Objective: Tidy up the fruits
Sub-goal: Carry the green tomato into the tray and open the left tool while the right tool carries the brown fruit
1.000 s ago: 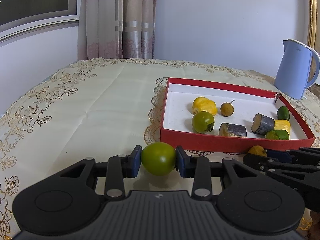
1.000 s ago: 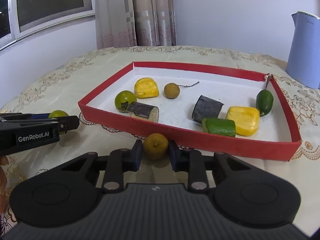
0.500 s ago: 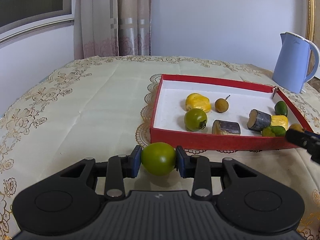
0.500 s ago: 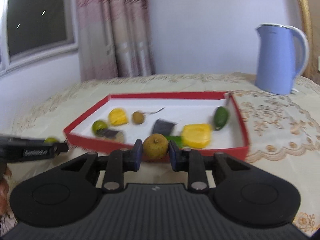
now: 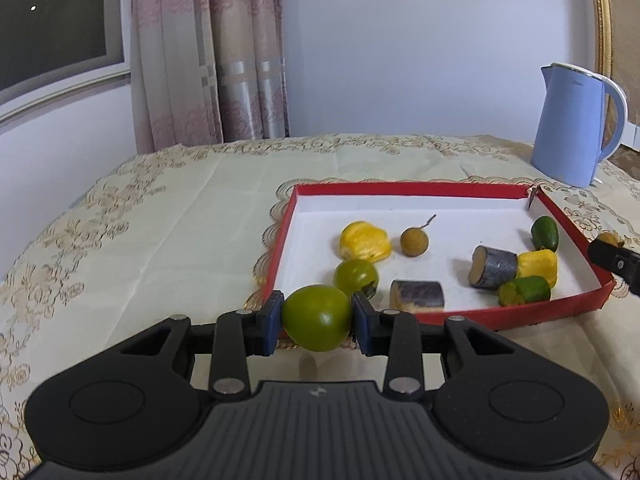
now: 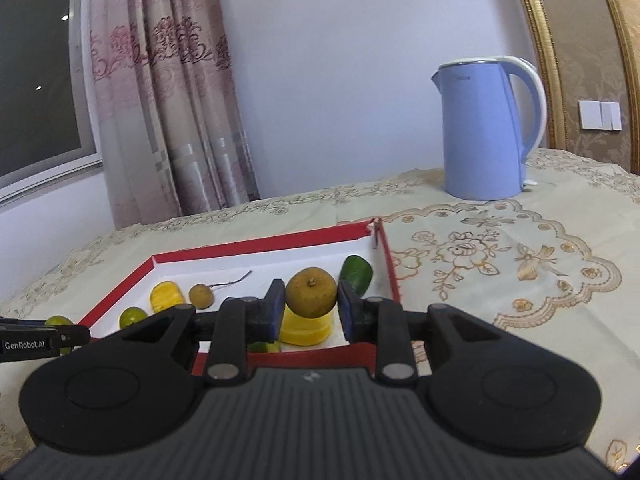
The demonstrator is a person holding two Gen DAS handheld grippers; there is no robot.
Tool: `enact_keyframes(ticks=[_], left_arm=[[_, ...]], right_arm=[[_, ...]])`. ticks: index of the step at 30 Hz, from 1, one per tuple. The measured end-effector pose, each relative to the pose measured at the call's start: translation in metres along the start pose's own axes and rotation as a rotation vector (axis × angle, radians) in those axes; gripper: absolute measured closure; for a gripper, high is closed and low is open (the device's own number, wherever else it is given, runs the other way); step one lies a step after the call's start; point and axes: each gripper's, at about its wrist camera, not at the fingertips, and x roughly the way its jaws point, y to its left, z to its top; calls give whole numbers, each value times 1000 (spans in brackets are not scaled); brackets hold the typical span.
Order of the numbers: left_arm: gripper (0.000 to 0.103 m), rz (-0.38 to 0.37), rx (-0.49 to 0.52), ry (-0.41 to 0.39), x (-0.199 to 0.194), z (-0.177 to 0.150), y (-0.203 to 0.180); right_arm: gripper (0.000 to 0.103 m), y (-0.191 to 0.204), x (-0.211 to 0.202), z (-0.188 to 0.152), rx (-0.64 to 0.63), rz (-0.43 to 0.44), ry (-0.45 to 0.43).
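- The left gripper (image 5: 317,317) has its jaws clamped on a smooth, round green tomato (image 5: 317,317), held off the bench just in front of the near-left corner of the red tray (image 5: 408,190).
- The right gripper (image 6: 311,299) has its jaws squeezed on a rough brownish-yellow round fruit (image 6: 311,297) with a little stem dimple, up over the right end of the tray.
- In the tray, which is white inside: a second green tomato (image 5: 356,276), a yellow chunk (image 5: 365,242), a small brown fruit with a thin stem (image 5: 414,242), two grey-skinned cut pieces (image 5: 417,295), another yellow chunk (image 5: 537,265), a green cut piece (image 5: 525,291) and a small green oval fruit (image 5: 544,234) by the right wall.
- The bench (image 5: 140,232) has a cream cloth with gold floral embroidery and fold creases.
- A pale blue kettle (image 6: 486,132) stands behind the tray, pink patterned curtains (image 6: 168,120) hang beside a dark window, and there's a white wall switch (image 6: 600,115).
- "GenRobot.AI" is printed in white on the left gripper's side, in the right wrist view.
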Motion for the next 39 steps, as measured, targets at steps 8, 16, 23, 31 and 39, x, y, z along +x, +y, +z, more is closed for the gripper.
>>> enact_keyframes(ticks=[8,16,23,31,39], left_arm=[[68,1,32,-25,6,18,-17],[68,-13,72,-55,23,39,-42],[68,-16,76,-40,58,56,-62],[68,-12,79,21,91,54,-72],[66,10,96,4,97,49,-78]], right_arm=[[77,-3,1,-2,16,4,-6],[77,-1,-4,-4,16,2,-24],[77,-2,-5,-4,20,3,-30],[77,0,-6,-4,7,6,-32],[77,0,-5,-5,3,8,-30]])
